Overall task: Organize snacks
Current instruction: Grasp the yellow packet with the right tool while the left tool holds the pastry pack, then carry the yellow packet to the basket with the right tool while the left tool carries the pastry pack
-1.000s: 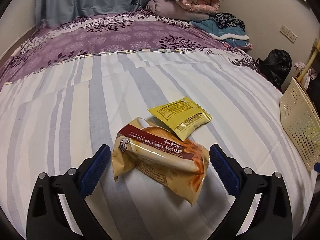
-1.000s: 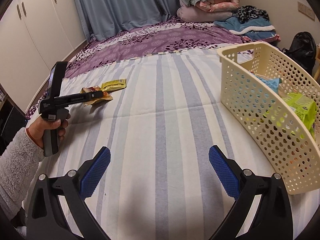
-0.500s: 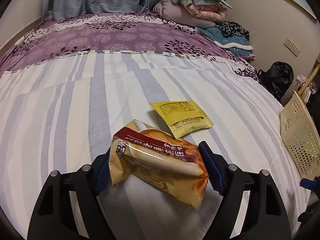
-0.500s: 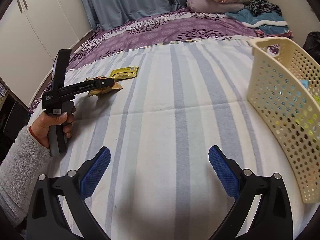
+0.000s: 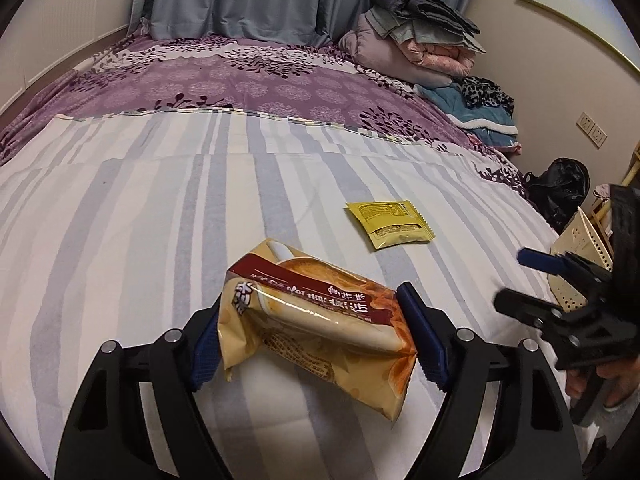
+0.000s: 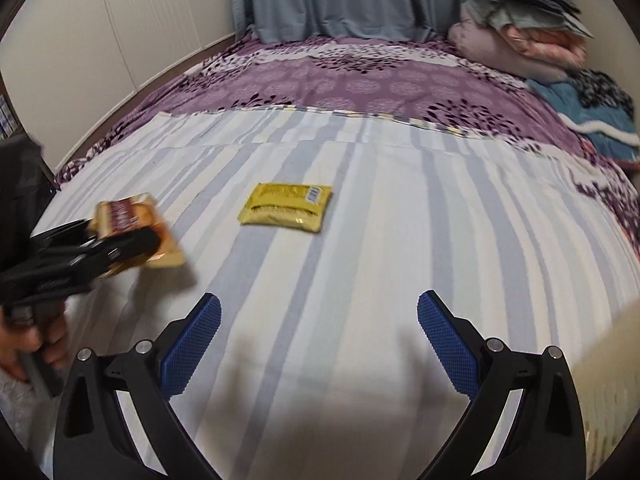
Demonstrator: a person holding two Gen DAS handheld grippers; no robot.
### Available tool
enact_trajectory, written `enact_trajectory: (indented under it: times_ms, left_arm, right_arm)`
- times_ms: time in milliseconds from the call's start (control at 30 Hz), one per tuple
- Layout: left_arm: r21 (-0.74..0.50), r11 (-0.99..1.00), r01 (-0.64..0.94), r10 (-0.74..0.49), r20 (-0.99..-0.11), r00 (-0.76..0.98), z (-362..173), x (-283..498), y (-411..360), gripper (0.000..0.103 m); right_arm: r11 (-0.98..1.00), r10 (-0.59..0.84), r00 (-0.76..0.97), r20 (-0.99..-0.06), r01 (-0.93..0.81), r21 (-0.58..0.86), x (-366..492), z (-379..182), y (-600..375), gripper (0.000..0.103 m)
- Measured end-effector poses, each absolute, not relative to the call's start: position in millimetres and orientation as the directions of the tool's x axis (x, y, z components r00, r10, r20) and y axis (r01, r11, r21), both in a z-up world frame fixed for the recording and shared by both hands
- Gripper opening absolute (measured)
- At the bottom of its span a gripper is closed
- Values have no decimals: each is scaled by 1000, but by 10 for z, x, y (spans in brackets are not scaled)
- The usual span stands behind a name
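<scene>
My left gripper [image 5: 312, 340] is shut on a tan and maroon snack packet [image 5: 316, 320] and holds it just above the striped bedsheet [image 5: 160, 220]. The packet also shows in the right wrist view [image 6: 136, 232], held at the far left. A yellow sachet [image 5: 390, 224] lies flat on the sheet beyond it; in the right wrist view the sachet [image 6: 286, 208] lies ahead of my right gripper [image 6: 320, 344], which is open and empty, low over the sheet. The right gripper also shows in the left wrist view [image 5: 560, 280] at the right edge.
A cream perforated basket [image 5: 580, 264] sits at the bed's right side, mostly hidden behind the right gripper. Folded blankets [image 5: 416, 52] are stacked at the far right of a purple floral cover [image 5: 260, 84]. A black bag [image 5: 560, 192] sits by the wall.
My left gripper closed on the snack packet and lifted it off the sheet. My right gripper swung left, away from the basket, toward the yellow sachet.
</scene>
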State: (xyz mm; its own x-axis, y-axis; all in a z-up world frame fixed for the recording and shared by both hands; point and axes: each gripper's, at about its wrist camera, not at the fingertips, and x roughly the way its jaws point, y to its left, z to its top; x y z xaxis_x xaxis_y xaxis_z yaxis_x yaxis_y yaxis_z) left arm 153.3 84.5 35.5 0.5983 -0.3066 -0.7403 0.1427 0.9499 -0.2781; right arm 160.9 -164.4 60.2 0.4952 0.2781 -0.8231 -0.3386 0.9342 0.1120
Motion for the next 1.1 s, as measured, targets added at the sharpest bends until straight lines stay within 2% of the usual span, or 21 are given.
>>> enact_trajectory:
  times_ms: [167,533,600,800,867,967,1100]
  left_arm:
    - [-291,951,109,-295,-734,612,408,1378,1030,80]
    - [-310,946,92,-294,-711,638,513,1241,1207,80]
    - [-317,944,89,-298,-707,641,514,1242,1223,80]
    - [-325,941,89,-304,-705,641,501,1242,1219,80]
    - [-325,942,87,-303,-705,641,506,1239,1218,80]
    - [-325,942,86,-301,-702,646,505,1234,1218,80]
    - [-324,942,90,-302,-697,651,528,1219,1215,80]
  right_arm:
    - [927,310,434,-846,-337,167,2094,431,-1354,98]
    - [956,210,438,-874,-279,90,2488,162,-984,98]
    - [958,170,445,-879,-282,42,2484,126,-943,96]
    - [957,150,468,-871,-289,10,2445,127,-911,89]
    - [952,157,472,-867,-305,6,2413,148,-883,78]
    - [944,160,476,-865,-329,-7,2371,185,-828,68]
    - [946,175,472,-864,-325,14,2314,225,-865,65]
